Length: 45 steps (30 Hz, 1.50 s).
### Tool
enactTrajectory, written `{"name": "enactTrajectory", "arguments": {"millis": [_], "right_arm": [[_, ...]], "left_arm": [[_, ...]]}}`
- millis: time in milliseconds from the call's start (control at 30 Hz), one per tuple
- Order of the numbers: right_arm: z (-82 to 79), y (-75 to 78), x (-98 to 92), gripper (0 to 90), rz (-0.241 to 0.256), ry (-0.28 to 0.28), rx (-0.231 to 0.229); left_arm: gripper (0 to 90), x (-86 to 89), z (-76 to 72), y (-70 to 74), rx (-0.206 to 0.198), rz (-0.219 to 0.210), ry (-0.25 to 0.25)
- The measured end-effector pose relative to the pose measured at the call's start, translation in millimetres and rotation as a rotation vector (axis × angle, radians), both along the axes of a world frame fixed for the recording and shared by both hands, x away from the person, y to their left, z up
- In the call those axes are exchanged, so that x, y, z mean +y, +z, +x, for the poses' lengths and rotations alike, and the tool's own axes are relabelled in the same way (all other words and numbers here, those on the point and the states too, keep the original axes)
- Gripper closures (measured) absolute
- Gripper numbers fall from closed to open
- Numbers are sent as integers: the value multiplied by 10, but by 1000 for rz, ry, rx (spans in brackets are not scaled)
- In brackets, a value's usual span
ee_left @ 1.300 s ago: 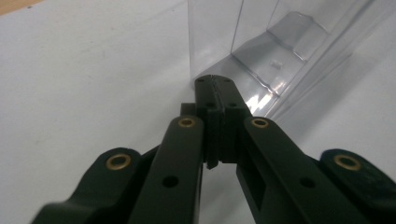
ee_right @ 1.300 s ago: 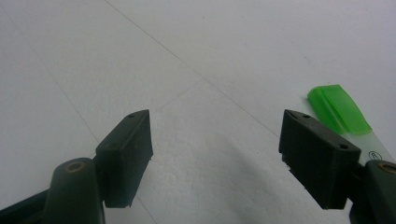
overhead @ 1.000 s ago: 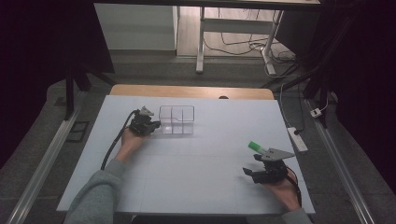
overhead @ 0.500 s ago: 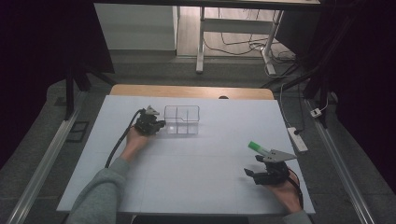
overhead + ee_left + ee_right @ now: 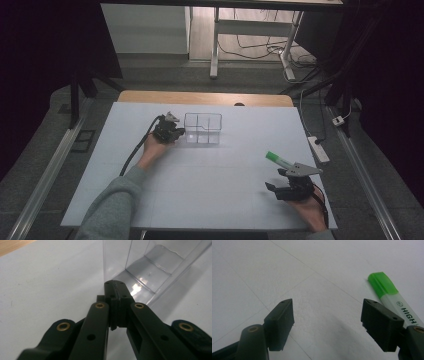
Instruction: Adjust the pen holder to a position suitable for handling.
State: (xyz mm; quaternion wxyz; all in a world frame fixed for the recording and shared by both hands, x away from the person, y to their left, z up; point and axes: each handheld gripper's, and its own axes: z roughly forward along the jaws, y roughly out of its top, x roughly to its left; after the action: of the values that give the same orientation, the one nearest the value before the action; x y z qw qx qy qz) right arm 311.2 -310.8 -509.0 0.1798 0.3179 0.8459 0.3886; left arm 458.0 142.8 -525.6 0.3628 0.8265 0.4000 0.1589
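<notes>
Between the tips of the left gripper's clenched jaws stands the near wall of a clear plastic box, pinched at its corner edge; the box's divided floor runs away ahead of the jaws and to their right, resting on the white bench. In the high view the same box shows as an open, see-through organiser with inner partitions, sitting upright on the bench toward its far side, with the left gripper touching its left end and the left hand behind it, a black cable trailing back along a grey sleeve.

Just outside the right-hand jaw of the right gripper lies a green-capped highlighter, flat on the bench, its cap pointing ahead past the jaw tip. Those jaws are spread wide and released, with bare bench surface between them. From above, the right gripper sits near the bench's front right corner, well apart from the box, with the highlighter just beyond it.
</notes>
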Motion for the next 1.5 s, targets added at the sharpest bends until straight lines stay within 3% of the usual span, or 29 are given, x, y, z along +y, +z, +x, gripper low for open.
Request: {"name": "enactTrajectory", "arguments": {"millis": [333, 767, 900, 1167, 1300, 1500], "right_arm": [[-4, -1, -2, 259, -6, -1, 1], [-2, 5, -28, 259, 2, -6, -4], [1, 9, -32, 260, -1, -12, -6], [23, 15, -28, 261, 9, 4, -6], [29, 13, -21, 261, 13, 6, -8], [45, 12, -7, 261, 26, 11, -10]], "left_arm": [[887, -84, 22, 1, -5, 8, -16], [887, -7, -61, 66, 0, -7, -38], [887, 65, -192, 95, -36, 8, -47], [883, 257, -491, 157, -38, -2, -26], [800, 355, -677, 211, -47, -19, -17], [579, 456, -981, 272, -55, -48, -18]]}}
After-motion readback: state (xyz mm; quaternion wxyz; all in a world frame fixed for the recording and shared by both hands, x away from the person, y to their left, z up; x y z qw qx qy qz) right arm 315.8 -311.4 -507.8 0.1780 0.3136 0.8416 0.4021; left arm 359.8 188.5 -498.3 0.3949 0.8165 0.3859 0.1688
